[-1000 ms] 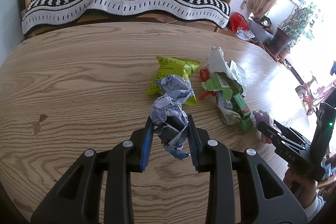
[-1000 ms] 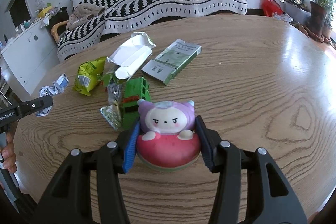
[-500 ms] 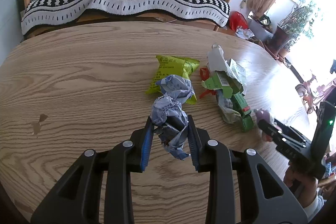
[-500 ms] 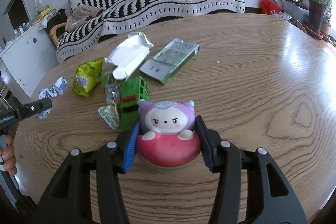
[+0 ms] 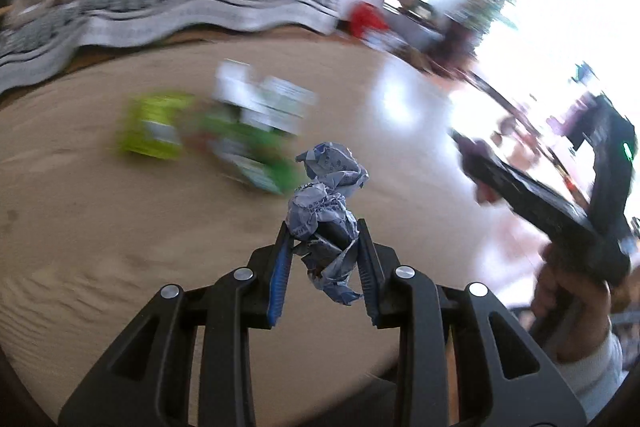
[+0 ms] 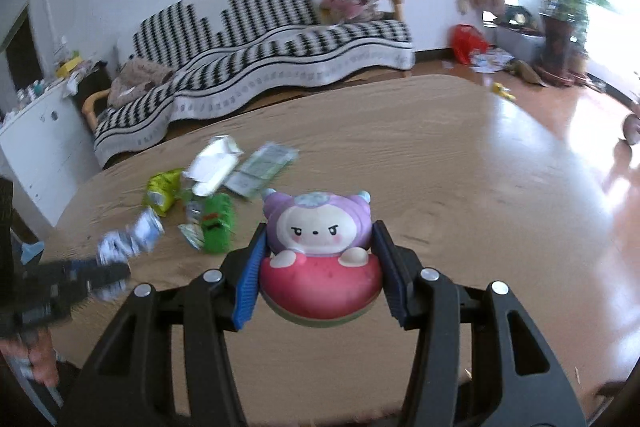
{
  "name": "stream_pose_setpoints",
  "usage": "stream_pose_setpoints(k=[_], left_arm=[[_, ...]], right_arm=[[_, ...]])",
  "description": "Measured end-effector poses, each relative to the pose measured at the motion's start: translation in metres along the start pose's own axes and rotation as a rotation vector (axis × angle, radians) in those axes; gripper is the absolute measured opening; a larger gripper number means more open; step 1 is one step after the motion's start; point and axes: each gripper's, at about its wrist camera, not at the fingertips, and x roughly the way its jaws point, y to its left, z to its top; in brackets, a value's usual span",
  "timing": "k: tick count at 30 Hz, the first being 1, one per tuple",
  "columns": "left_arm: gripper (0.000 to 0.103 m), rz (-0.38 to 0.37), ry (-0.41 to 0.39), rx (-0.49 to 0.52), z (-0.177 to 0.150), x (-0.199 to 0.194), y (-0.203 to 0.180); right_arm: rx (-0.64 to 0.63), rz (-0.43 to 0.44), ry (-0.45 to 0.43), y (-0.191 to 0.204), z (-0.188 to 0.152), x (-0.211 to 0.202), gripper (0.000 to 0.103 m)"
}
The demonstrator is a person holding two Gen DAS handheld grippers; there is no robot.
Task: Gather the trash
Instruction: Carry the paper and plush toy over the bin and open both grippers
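My left gripper (image 5: 324,233) is shut on a crumpled blue-grey wrapper (image 5: 326,203), which hangs above the wooden table (image 5: 120,235). My right gripper (image 6: 318,233) is shut on a pink and purple toy figure (image 6: 318,251), lifted off the table (image 6: 460,187). On the table behind lie a yellow-green snack bag (image 6: 162,189), a green carton (image 6: 218,223), a white torn box (image 6: 214,167) and a flat green-white packet (image 6: 262,169). The left view is blurred; the same litter (image 5: 240,131) smears across its middle. The right gripper (image 5: 532,195) shows at its right edge, in a hand.
A sofa with a black-and-white striped throw (image 6: 256,59) stands behind the table. A white cabinet (image 6: 36,143) is at the left, a red bag (image 6: 466,43) and a potted plant (image 6: 560,11) on the floor at the right.
Both grippers have risen and swung away from the litter pile, each still carrying its object. The table looks farther below, and the left view is blurred by motion.
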Motion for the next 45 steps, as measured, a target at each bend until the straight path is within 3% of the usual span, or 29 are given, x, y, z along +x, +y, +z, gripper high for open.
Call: stream_pose_setpoints(k=[4, 10, 15, 19, 28, 30, 31, 32, 33, 34, 35, 40, 45], left_arm=[[0.030, -0.123, 0.117, 0.108, -0.033, 0.026, -0.078], [0.030, -0.215, 0.301, 0.187, -0.081, 0.074, -0.149], [0.030, -0.188, 0.440, 0.225, -0.116, 0.124, -0.171], [0.030, -0.153, 0.512, 0.204, -0.129, 0.149, -0.167], [0.031, -0.167, 0.515, 0.187, -0.124, 0.150, -0.162], [0.035, -0.173, 0.516, 0.197, -0.125, 0.149, -0.163], [0.051, -0.163, 0.515, 0.201, -0.126, 0.148, -0.164], [0.066, -0.146, 0.508, 0.199, -0.125, 0.145, -0.162], [0.094, -0.121, 0.485, 0.192, -0.124, 0.142, -0.161], [0.097, -0.110, 0.458, 0.183, -0.122, 0.138, -0.161], [0.097, -0.105, 0.435, 0.173, -0.119, 0.134, -0.158], [0.097, -0.090, 0.387, 0.162, -0.106, 0.114, -0.152], [0.097, -0.033, 0.187, 0.115, -0.072, 0.063, -0.133]], right_arm=[[0.064, -0.057, -0.012, -0.049, -0.021, -0.044, 0.051], [0.206, -0.101, 0.040, -0.113, -0.084, -0.089, 0.051], [0.336, -0.083, 0.191, -0.140, -0.141, -0.066, 0.051], [0.393, -0.049, 0.263, -0.143, -0.166, -0.044, 0.050], [0.435, -0.005, 0.284, -0.144, -0.171, -0.033, 0.050], [0.437, 0.018, 0.302, -0.143, -0.169, -0.029, 0.055], [0.440, 0.030, 0.314, -0.143, -0.169, -0.028, 0.055], [0.449, 0.036, 0.316, -0.143, -0.170, -0.027, 0.065], [0.455, 0.039, 0.317, -0.145, -0.167, -0.025, 0.081], [0.464, 0.032, 0.302, -0.147, -0.166, -0.028, 0.088], [0.470, 0.018, 0.287, -0.150, -0.164, -0.031, 0.097], [0.443, -0.063, 0.205, -0.157, -0.151, -0.047, 0.097], [0.376, -0.099, 0.123, -0.146, -0.135, -0.056, 0.097]])
